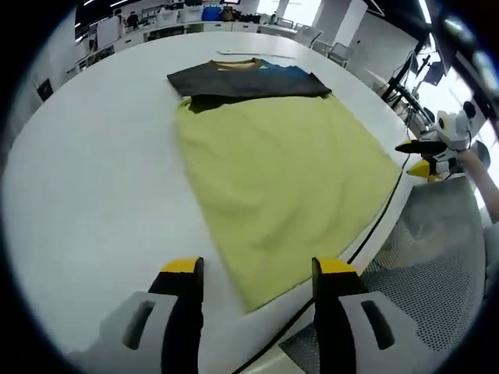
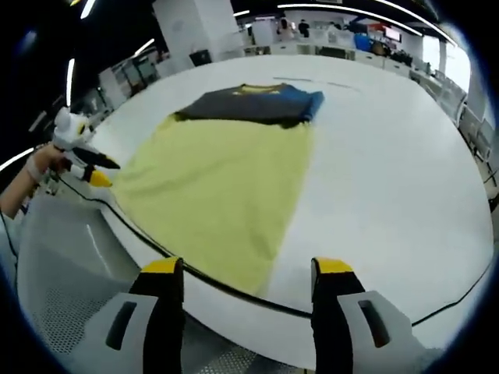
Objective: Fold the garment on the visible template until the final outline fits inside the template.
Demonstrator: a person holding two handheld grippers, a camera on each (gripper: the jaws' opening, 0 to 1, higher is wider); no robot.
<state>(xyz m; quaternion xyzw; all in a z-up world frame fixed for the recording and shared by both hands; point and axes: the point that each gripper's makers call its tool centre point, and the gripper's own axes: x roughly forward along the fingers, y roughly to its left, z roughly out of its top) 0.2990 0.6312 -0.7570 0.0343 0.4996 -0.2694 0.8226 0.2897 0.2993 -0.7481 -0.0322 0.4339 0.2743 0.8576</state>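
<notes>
A yellow-green template cloth lies spread on the white table. At its far end rests the folded dark garment, grey with a blue part and a yellow collar. My left gripper is open near the cloth's near corner, above the table edge, holding nothing. My right gripper is open too, over the near edge of the cloth and the table rim, well short of the garment. The right gripper shows at the right of the left gripper view; the left gripper shows at the left of the right gripper view.
A black cable runs along the table's near rim. A grey mesh surface lies below the table edge. Desks, chairs and shelves stand far behind. A hand holds the left gripper.
</notes>
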